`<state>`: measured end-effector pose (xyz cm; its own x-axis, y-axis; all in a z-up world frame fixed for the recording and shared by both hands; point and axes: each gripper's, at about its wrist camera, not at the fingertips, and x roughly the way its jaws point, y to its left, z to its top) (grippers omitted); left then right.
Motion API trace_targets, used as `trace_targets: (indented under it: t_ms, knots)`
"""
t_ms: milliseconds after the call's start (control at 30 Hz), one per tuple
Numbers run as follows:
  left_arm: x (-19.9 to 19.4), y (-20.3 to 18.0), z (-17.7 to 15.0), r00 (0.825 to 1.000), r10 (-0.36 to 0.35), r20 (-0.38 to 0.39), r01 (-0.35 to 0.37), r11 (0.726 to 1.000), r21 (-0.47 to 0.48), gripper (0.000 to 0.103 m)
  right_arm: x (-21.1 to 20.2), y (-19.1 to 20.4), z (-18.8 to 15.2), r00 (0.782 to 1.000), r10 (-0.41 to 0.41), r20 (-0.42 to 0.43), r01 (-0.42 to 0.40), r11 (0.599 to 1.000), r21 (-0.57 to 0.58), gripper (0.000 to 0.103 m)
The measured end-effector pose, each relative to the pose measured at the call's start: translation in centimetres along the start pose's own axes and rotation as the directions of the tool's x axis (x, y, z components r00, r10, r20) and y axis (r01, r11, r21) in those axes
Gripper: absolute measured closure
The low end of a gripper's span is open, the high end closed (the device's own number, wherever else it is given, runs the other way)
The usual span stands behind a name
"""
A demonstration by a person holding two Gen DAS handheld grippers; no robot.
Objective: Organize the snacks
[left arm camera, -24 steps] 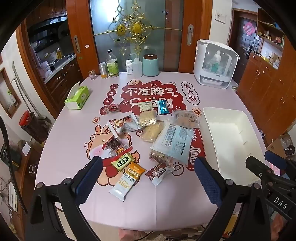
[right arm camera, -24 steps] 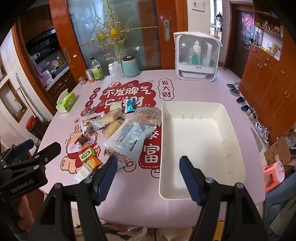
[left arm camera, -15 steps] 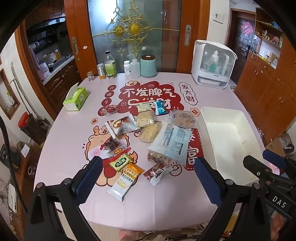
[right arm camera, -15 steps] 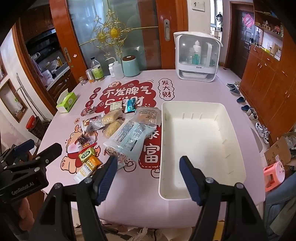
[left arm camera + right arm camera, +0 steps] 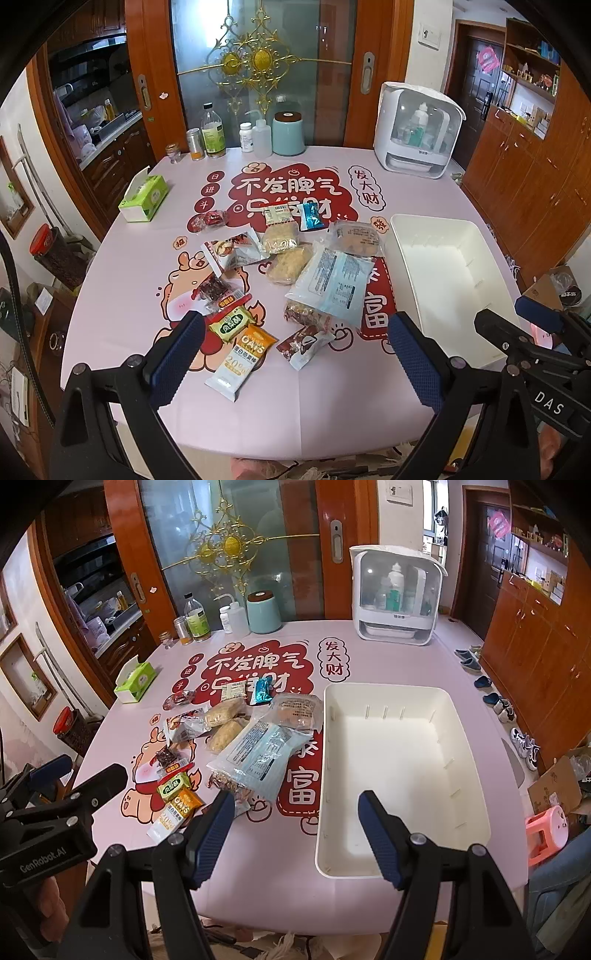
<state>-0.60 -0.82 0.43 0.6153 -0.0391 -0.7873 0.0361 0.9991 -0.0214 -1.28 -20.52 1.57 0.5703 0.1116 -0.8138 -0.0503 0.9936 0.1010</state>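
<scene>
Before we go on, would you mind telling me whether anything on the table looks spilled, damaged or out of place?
Nothing looks spilled or torn. The snack packets lie loose and overlapping on the pink table, none yet in the empty white bin beside them. Both the left gripper and right gripper hang open, holding nothing.

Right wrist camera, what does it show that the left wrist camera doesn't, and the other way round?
Only the right wrist view shows the shoes on the floor and the pink stool. Only the left wrist view shows the whole dark red and white packet nearest the table's front edge. Both show the empty white bin, the large pale blue packet, the green tissue box and both open tools.
</scene>
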Motion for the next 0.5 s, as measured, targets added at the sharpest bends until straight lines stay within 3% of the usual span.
trace_targets:
  t_ms: [500]
  knots:
    - [-0.08,-0.2,-0.33,1.0,0.011,-0.009,-0.011,1.0,-0.021,0.004,0.11,-0.02,-0.3,1.0,0.007,0.0,-0.007,1.0,-0.019,0.033]
